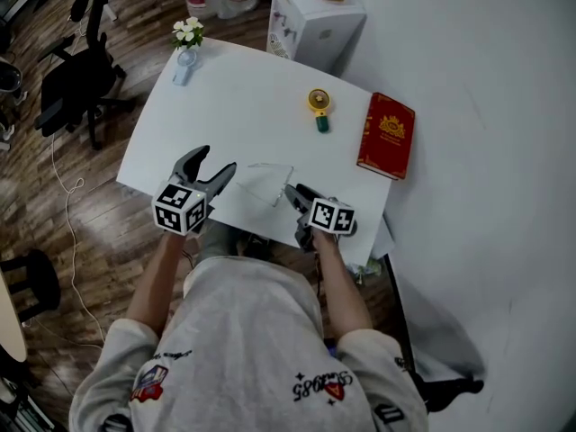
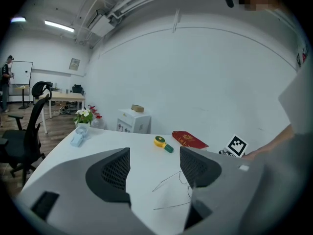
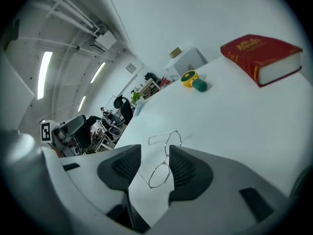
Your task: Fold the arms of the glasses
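Thin wire-framed glasses [image 1: 268,182] lie open on the white table [image 1: 243,106] near its front edge. In the right gripper view one lens [image 3: 160,173] lies between the jaws of my right gripper [image 3: 154,163], the other lens [image 3: 164,138] just beyond them. The jaws stand apart and I see no pad pressing on the frame. My left gripper [image 1: 219,162] is open a little to the left of the glasses, with nothing in it. In the left gripper view the glasses' wires [image 2: 171,190] show on the table beyond the left gripper [image 2: 154,168].
A red book [image 1: 387,135] lies at the table's right edge and a yellow-and-green gadget [image 1: 319,108] behind the glasses. A small fan with flowers [image 1: 186,43] sits at the far left corner. A white cabinet [image 1: 310,12] and an office chair [image 1: 81,79] stand beyond.
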`<state>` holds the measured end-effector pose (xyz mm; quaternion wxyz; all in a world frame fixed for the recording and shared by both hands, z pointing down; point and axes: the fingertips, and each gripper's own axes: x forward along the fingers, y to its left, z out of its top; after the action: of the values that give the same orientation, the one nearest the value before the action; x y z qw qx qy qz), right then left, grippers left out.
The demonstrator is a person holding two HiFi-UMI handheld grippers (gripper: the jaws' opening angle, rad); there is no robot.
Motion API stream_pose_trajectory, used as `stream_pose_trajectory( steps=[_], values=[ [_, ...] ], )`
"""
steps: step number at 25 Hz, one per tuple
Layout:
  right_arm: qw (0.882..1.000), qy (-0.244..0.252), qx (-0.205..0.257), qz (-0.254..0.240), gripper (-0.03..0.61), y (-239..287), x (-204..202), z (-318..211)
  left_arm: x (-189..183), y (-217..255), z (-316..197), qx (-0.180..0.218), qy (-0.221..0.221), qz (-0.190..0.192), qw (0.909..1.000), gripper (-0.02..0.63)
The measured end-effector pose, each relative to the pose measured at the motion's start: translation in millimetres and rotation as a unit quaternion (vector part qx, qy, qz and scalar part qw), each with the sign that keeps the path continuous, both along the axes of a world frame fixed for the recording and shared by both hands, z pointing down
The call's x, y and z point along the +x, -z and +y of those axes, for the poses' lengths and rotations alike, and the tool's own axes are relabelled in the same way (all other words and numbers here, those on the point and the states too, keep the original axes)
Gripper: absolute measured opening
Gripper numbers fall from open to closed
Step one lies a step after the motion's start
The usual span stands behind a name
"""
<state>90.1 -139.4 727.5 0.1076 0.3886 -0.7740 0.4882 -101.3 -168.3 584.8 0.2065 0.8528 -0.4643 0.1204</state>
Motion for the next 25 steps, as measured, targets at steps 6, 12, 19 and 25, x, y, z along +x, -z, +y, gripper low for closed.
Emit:
stream_pose_trajectory(
  steps=[6, 12, 19, 25],
  values=[
    [0.991, -0.044, -0.093, -0.085, 0.164, -32, -1, 0, -26, -1, -3, -0.003, 0.024, -0.003, 0.9997, 0.316],
    [0.978, -0.080, -0.141, -0.134, 0.128, -51, -1, -3, -47, -2, -5, -0.005, 0.042, -0.004, 0.9991, 0.316],
    [0.970, -0.066, -0.170, -0.161, 0.116, -58, -14, -1, -58, -7, -7, -0.013, 0.050, -0.002, 0.9987, 0.316],
    [0.966, -0.069, -0.178, -0.174, 0.053, -58, -19, -3, -61, -10, -6, -0.015, 0.050, -0.002, 0.9986, 0.316]
  ],
)
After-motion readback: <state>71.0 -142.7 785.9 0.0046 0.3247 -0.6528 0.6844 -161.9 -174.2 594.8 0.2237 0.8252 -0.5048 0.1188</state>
